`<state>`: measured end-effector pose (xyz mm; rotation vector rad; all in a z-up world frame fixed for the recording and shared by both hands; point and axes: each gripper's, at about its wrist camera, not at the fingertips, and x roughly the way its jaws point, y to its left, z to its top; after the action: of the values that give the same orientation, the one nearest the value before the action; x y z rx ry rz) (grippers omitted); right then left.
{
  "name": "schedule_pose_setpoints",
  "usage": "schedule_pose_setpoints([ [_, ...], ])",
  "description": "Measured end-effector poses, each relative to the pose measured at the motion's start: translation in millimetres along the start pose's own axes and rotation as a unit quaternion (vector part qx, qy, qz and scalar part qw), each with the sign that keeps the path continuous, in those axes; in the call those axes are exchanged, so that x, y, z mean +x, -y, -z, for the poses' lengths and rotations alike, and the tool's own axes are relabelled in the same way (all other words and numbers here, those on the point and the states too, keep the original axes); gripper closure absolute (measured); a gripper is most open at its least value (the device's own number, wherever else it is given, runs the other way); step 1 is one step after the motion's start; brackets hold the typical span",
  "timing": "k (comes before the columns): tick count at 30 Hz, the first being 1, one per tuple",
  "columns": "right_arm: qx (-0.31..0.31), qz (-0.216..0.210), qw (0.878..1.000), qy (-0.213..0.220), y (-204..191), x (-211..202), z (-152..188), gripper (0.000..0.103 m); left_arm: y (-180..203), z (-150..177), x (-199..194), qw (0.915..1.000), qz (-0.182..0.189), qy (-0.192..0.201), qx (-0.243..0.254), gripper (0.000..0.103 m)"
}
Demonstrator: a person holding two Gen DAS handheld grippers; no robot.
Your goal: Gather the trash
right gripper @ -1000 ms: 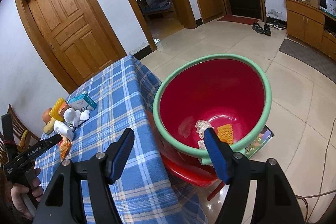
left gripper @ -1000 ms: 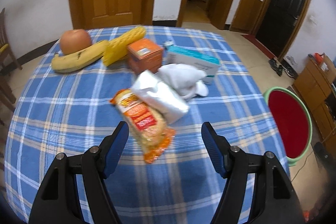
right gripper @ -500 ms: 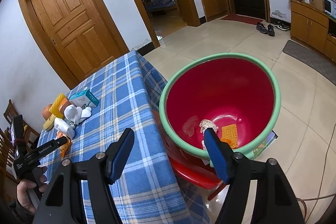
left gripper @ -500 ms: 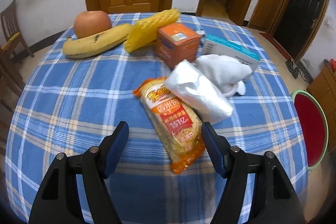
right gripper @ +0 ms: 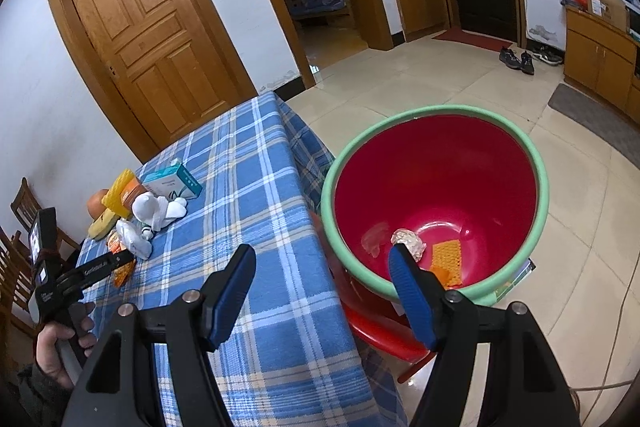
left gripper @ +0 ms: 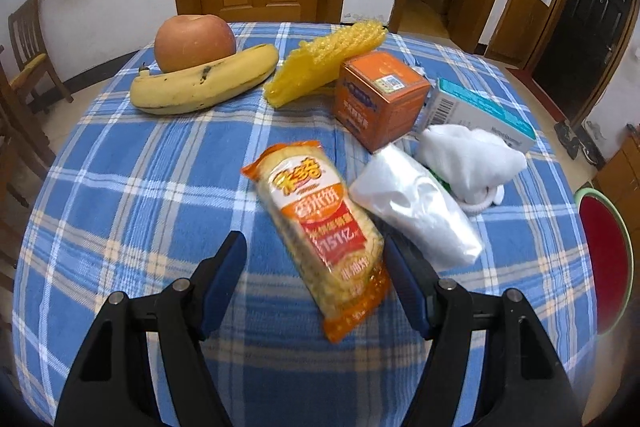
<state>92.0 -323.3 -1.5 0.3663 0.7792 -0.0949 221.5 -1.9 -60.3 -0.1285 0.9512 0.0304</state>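
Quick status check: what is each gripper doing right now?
Left gripper: open, empty, jaws straddling the rice cracker packet.
Right gripper: open, empty.

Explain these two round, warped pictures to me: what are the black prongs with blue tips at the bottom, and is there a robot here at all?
No robot: a person holds a hand-operated gripper in each hand, and each carries a wide-angle camera looking along its fingers. The left gripper view shows a checked table with a snack packet, a white plastic bag, an orange box, an apple and a banana. Its jaws are open around the packet's near end, not gripping. The right gripper, open and empty, looks at a red bin beside the table, with a few scraps inside. A hand shows there too.
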Motion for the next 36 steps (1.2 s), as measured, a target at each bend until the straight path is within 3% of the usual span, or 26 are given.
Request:
schedule_pose_setpoints([
  [4, -0.014, 0.001, 1.000, 0.001, -8.6, -0.3, -3.2, 0.032, -0.6, -1.8, -0.6, 0.9999, 0.004, 0.008, 0.008, 0.048],
  [7, -0.028, -0.006, 1.000, -0.002, -19.9, 1.7, -4.7, 0.032, -4.0, -1.0, -2.9, 0.9998, 0.015, 0.006, 0.008, 0.050],
  [22, -0.096, -0.072, 0.992, -0.039, -105.6, 31.0, 2.0, 0.032, -45.3, 19.7, -49.0, 0.9983, 0.051, 0.029, -0.001, 0.051],
  [36, -0.197, -0.120, 0.968, -0.100, -214.8, 96.4, 17.2, 0.034, -93.6, 24.6, -61.4, 0.9982, 0.027, 0.045, -0.031, 0.051],
])
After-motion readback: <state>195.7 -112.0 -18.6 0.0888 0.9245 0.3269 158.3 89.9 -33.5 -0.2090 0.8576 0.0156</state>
